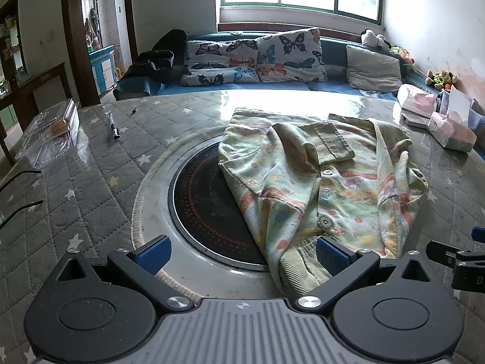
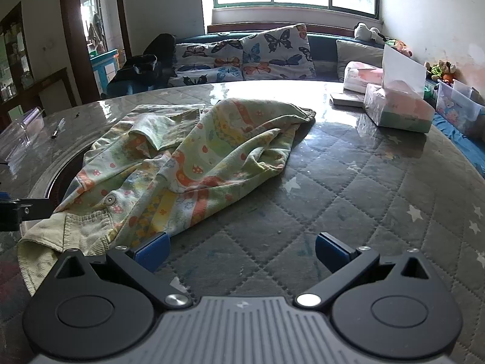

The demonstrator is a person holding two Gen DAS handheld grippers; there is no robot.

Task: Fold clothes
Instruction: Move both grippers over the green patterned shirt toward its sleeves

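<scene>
A small pale-green child's garment [image 1: 327, 188] with orange and yellow prints, snap buttons and ribbed cuffs lies partly folded on the round table; it also shows in the right wrist view [image 2: 182, 163]. My left gripper [image 1: 242, 253] is open and empty at the garment's near ribbed hem, its right finger [image 1: 332, 254] touching the cloth. My right gripper [image 2: 241, 250] is open and empty over bare table just right of the garment's near edge, its left finger [image 2: 153, 250] against the cloth. The right gripper's tip also shows in the left wrist view [image 1: 454, 257].
The table [image 2: 348, 197] has a grey quilted star-print cover under glass and a black round hotplate [image 1: 206, 206] in its middle, partly under the garment. Tissue packs [image 2: 397, 106] stand far right. A clear plastic box [image 1: 51, 133] and a pen [image 1: 113, 126] lie far left. A sofa is behind.
</scene>
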